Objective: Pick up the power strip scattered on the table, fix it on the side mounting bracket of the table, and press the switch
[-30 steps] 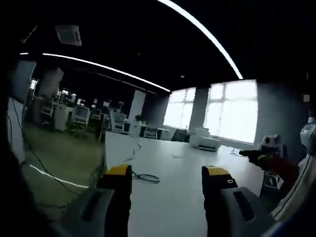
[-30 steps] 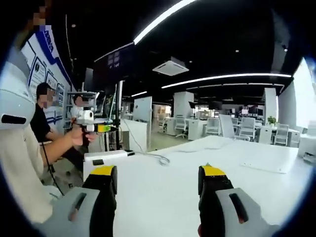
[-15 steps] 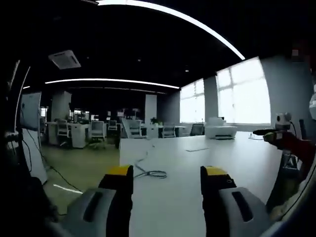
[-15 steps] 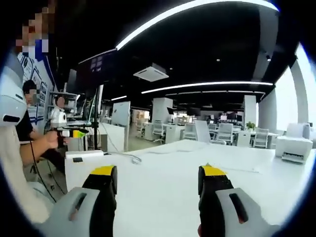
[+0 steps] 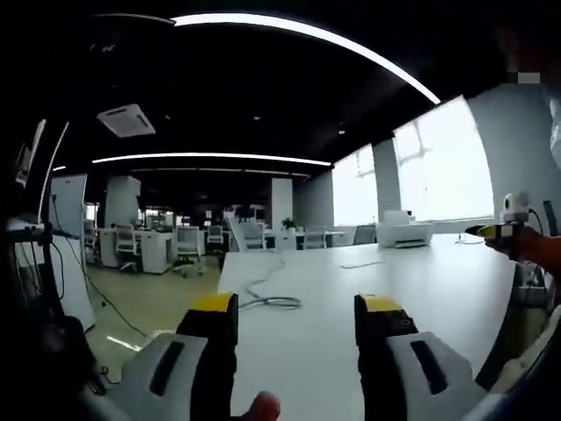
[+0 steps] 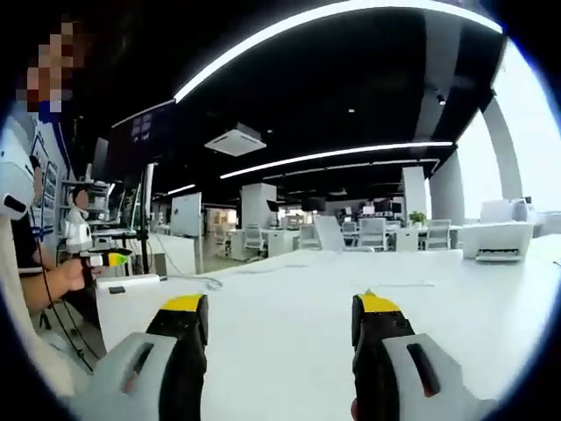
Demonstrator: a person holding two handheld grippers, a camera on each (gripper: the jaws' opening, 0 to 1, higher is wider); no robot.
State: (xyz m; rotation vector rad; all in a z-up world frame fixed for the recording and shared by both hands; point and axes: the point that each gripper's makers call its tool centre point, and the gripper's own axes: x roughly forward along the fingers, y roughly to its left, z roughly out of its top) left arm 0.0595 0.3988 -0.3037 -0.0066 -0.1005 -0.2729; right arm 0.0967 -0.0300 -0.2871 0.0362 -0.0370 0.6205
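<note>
My left gripper is open over the near part of a long white table, with nothing between its yellow-tipped jaws. A thin grey cable lies coiled on the table just beyond its left jaw. My right gripper is open too, above the same table, and holds nothing. In the right gripper view the cable runs to a white block with a small dark mark at the table's left corner. Each gripper shows in the other's view, hand-held: the right one, the left one.
A white printer stands at the table's far end, also. A flat sheet lies further down the table. Desks and office chairs fill the room behind. A fingertip shows at the bottom of the left gripper view.
Both cameras have swung and levelled: the room has shifted in both views. The jaws stay open as before. A fingertip has come into the bottom of the left gripper view.
</note>
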